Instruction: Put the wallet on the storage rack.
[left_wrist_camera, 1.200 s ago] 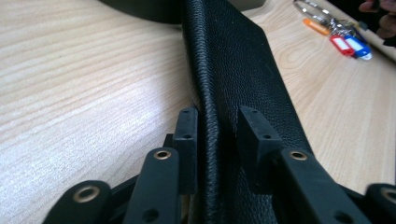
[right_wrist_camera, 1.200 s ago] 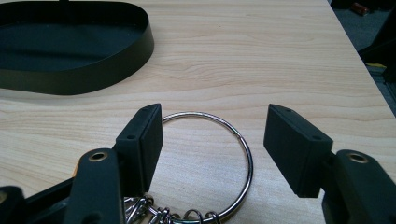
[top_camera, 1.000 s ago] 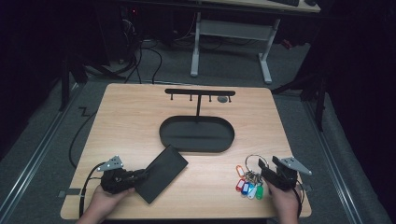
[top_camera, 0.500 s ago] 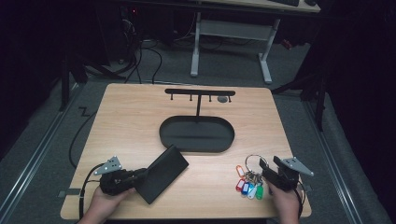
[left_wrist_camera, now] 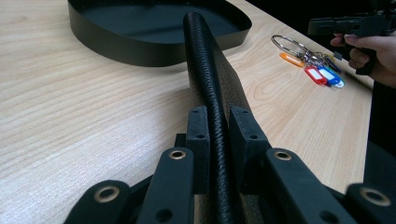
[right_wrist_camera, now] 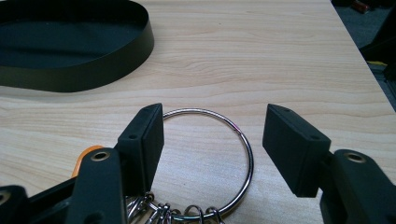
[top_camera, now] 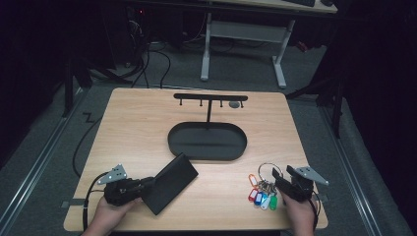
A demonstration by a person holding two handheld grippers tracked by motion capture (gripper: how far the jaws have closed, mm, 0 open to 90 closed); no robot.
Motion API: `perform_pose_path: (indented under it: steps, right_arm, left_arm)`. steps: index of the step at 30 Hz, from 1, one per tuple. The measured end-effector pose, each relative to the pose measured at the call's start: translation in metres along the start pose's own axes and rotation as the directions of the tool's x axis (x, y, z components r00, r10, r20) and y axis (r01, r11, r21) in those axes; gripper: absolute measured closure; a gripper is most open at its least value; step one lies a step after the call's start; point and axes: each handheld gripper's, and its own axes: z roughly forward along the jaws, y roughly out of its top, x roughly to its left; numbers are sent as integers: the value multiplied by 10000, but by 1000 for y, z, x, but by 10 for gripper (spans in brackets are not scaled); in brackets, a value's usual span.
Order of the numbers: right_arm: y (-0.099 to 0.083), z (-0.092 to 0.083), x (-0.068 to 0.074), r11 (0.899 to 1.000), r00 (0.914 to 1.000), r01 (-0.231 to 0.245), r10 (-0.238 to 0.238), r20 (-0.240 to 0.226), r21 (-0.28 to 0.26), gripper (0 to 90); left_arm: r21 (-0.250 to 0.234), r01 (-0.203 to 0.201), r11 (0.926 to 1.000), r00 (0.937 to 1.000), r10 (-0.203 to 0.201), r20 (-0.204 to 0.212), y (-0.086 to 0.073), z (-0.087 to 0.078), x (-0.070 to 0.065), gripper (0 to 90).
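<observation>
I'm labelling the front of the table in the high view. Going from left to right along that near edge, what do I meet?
Left gripper, shut on the black wallet → bunch of keys with coloured tags → right gripper, jaws open around the large key ring.

The bench (top_camera: pixel 137 128) is pale wood with a wavy grain. On it, the oval tray (top_camera: pixel 207 153) and the hook rack (top_camera: pixel 210 97) at its 12 o'clock are matt black. The wallet (top_camera: pixel 169 183) is black with a pebbled texture. The key ring (right_wrist_camera: pixel 210 158) is shiny silver; its tags (top_camera: pixel 260 197) are orange, red, blue, white and green. Both hand-held grippers have black jaws.
</observation>
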Motion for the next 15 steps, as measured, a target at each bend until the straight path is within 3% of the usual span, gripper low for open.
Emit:
perform_pose_path:
  steps: [3,4,7,10,15]
  right_arm:
    - [-1,-1,-1,9999,9999,106,-106,25,5,386]
    - [-4,-2,-4,9999,9999,-117,117,67,3,387]
    - [-6,-5,-6,9999,9998,-157,157,82,-27,388]
    - [-8,-20,-7,9989,9995,-128,141,293,-459,390]
    - [-10,-24,-9,9985,9989,-148,171,432,-529,395]
  left_arm:
    - [57,-55,10000,9999,55,122,1,-1,0,791]
    - [62,-41,10000,9999,41,128,2,-1,0,793]
    - [52,-57,10000,9999,57,95,2,-1,0,795]
    - [6,-362,9993,9993,362,52,5,0,-3,800]
    - [-68,-413,9991,9991,413,58,7,0,-3,801]
